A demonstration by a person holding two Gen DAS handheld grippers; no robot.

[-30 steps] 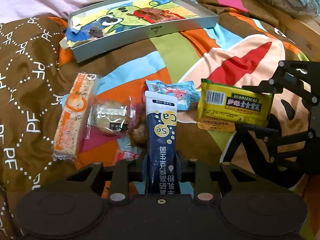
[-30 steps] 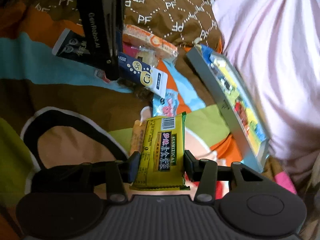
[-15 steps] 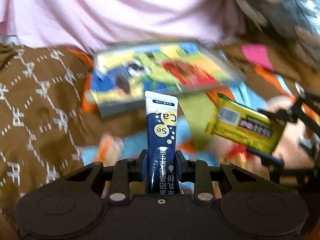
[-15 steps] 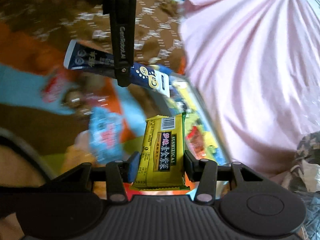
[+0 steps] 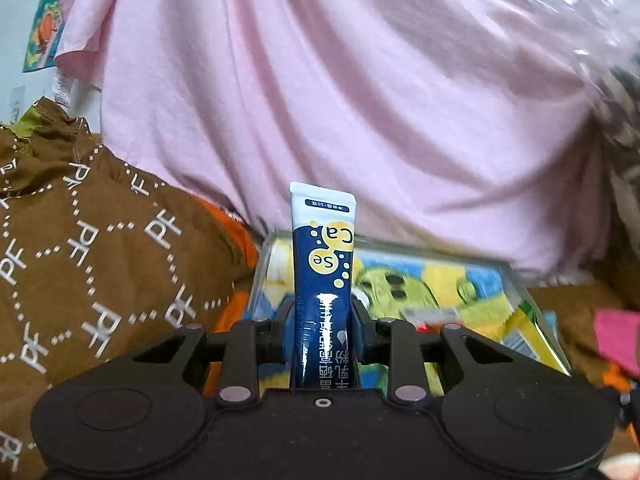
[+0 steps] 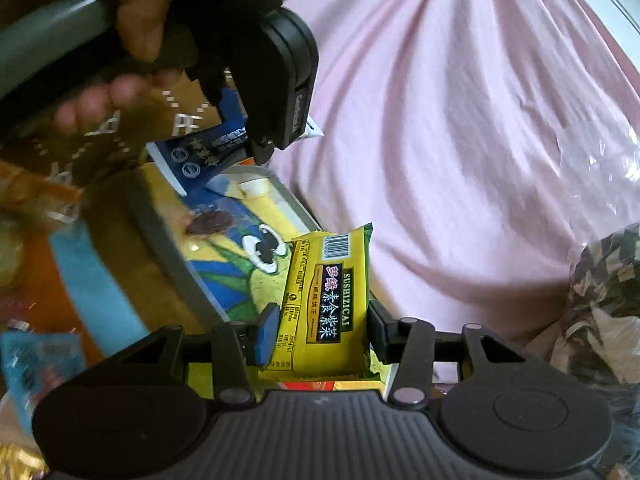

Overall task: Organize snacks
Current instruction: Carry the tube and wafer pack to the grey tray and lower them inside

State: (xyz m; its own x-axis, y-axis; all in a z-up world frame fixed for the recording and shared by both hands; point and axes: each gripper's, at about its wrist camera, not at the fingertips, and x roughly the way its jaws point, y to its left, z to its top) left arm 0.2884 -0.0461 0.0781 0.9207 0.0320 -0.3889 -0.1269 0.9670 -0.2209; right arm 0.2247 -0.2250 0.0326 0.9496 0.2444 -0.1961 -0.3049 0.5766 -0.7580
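Note:
My left gripper (image 5: 322, 330) is shut on a dark blue "Ca Se" sachet (image 5: 323, 276), which stands upright between the jaws. Behind it lies the grey tray (image 5: 384, 245) with a cartoon print inside. My right gripper (image 6: 320, 330) is shut on a yellow snack packet (image 6: 330, 300), held over the near part of the tray (image 6: 168, 240). In the right wrist view the blue sachet (image 6: 204, 152) hangs above the tray's far end, with a person's hand (image 6: 132, 40) on the left tool. A dark round snack (image 6: 210, 222) lies in the tray.
A pink cloth (image 5: 400, 100) rises right behind the tray. A brown "PF" blanket (image 5: 100, 260) bulges at the left. A light blue packet (image 6: 36, 360) lies on the bedding left of the tray. Camouflage fabric (image 6: 600, 300) is at the right.
Both grippers have lifted off the bedding with their packets and moved up to the tray. The snacks left on the blanket have dropped out of the left wrist view.

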